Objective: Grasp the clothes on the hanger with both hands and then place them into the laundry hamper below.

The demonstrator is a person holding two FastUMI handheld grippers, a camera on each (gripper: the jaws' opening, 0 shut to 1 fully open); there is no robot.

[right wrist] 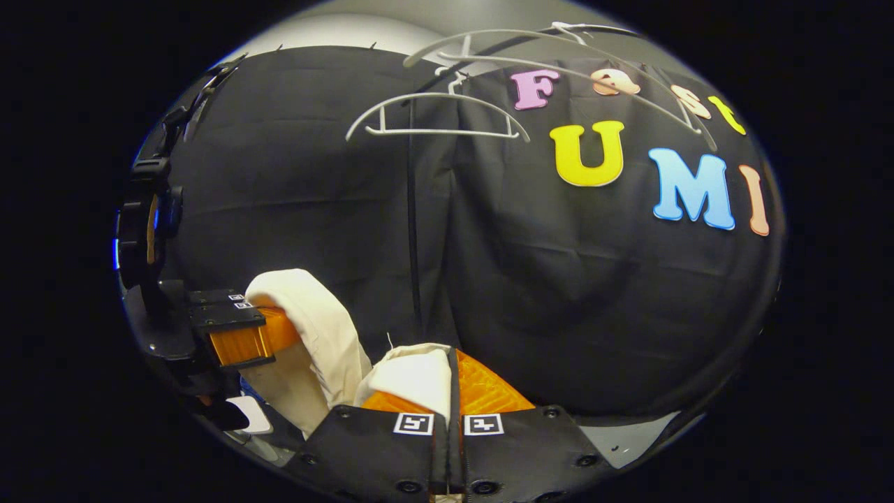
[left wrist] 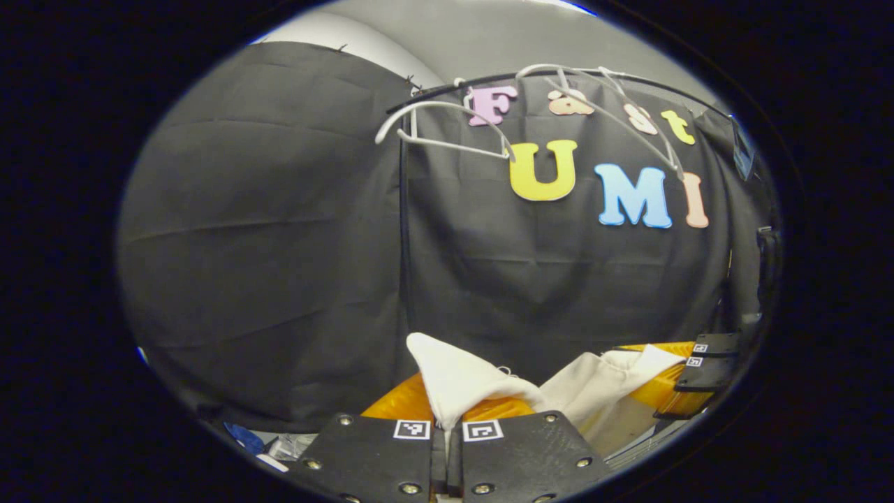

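Nearest the lens in the left gripper view, the left gripper has its fingers pressed together on a fold of the cream garment, which stands up in a peak just above the fingertips. The right gripper view shows the same close up: the right gripper is clamped on another fold of that cloth, which bunches over its left finger. Just beyond, the garment spans between the two tools; in the left gripper view it drapes rightward to the right gripper at the edge, and in the right gripper view it hangs in a loop over the left gripper at the left. Farther off, against the black cloth wall, two bare white hangers hang from a dark rail, so the garment appears already off its hanger and held low. The laundry hamper is not identifiable in either view, though it presumably lies below the grippers. The risks from here are judgements: each grip looks to hold only a thin fold, so a pull apart could slip the cloth from one tool; and a release without the hamper sighted could leave loose fabric draped over its rim or on the floor.
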